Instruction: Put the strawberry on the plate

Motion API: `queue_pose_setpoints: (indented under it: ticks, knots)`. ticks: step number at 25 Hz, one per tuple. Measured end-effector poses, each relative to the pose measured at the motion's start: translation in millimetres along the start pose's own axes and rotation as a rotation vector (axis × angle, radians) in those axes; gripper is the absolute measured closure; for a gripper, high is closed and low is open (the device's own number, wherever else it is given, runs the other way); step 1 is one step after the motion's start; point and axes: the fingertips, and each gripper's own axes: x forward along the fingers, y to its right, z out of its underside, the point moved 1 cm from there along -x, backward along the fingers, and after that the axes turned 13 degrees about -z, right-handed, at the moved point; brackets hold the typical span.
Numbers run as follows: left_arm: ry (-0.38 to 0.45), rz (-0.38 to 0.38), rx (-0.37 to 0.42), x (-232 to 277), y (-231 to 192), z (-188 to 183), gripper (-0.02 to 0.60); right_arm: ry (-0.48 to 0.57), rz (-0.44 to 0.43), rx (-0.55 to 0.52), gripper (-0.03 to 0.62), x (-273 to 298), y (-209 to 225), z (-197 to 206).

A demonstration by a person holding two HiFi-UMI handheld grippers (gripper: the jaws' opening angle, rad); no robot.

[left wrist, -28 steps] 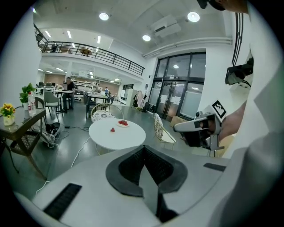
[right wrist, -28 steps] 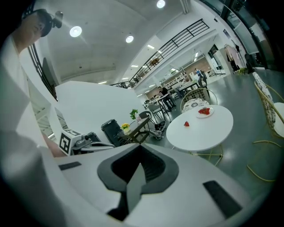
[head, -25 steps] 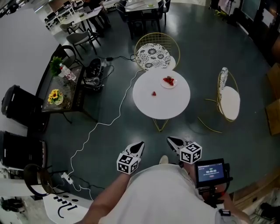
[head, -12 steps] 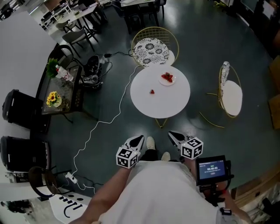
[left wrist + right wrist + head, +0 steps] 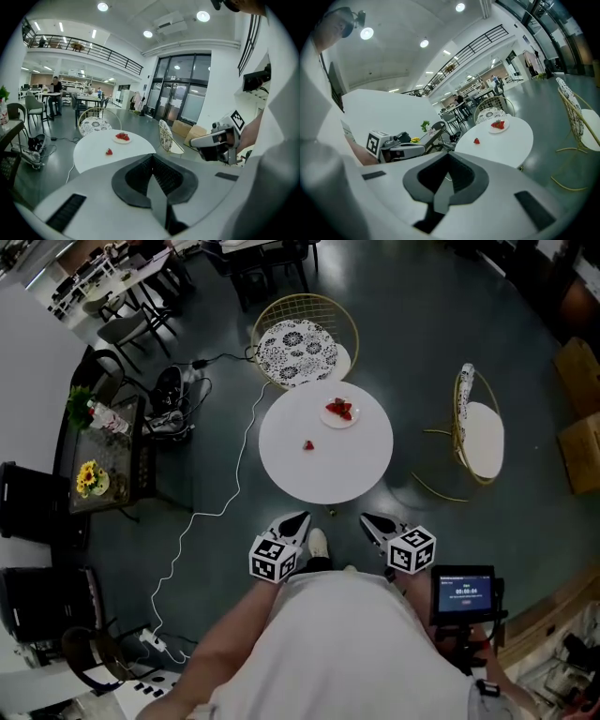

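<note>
White round table (image 5: 352,465) on a dark floor, and we're standing just off its near edge with nothing picked up yet. The left gripper (image 5: 296,520) hangs short of that near edge. Its jaws are pressed together with nothing between them, and its own view shows the black pads meeting in a seam.

Out on the tabletop the lone strawberry (image 5: 307,445) sits left of the middle, well apart from both grippers. Further back and to the right, toward the far edge, is the plate (image 5: 330,421), which already has some red fruit on it. The loose berry is near the plate but not touching it.

Then there's the right gripper (image 5: 369,520), same story: jaws closed on nothing, short of the near edge.

Our take on the berry: small, light and soft, so it'll likely bruise or squash if we clamp hard. It's probably a bit slick too, and could roll. We'd open up first, come down over it and pinch gently across the wide shoulders, not the pointy tip. The left gripper looks like the closer one.
</note>
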Motion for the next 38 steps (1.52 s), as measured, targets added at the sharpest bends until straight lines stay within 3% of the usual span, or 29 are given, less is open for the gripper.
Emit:
queue_pose_setpoints:
  ticks: [10, 22, 33, 38]
  knots:
    - [-0.033, 0.056, 0.033, 54, -61, -21, 0.574, 0.03, 0.054, -0.012, 0.586, 55, 42, -53]
    - [-0.075, 0.122, 0.076, 81, -105, -24, 0.574, 0.065, 0.162, 0.005, 0.586, 81, 61, -75]
    - [-0.147, 0.127, 0.135, 125, -114, -12, 0.574, 0.037, 0.214, 0.058, 0.586, 79, 99, -67]
    - [-0.185, 0.089, 0.142, 168, -123, -23, 0.574, 0.008, 0.189, 0.068, 0.586, 86, 152, -85]
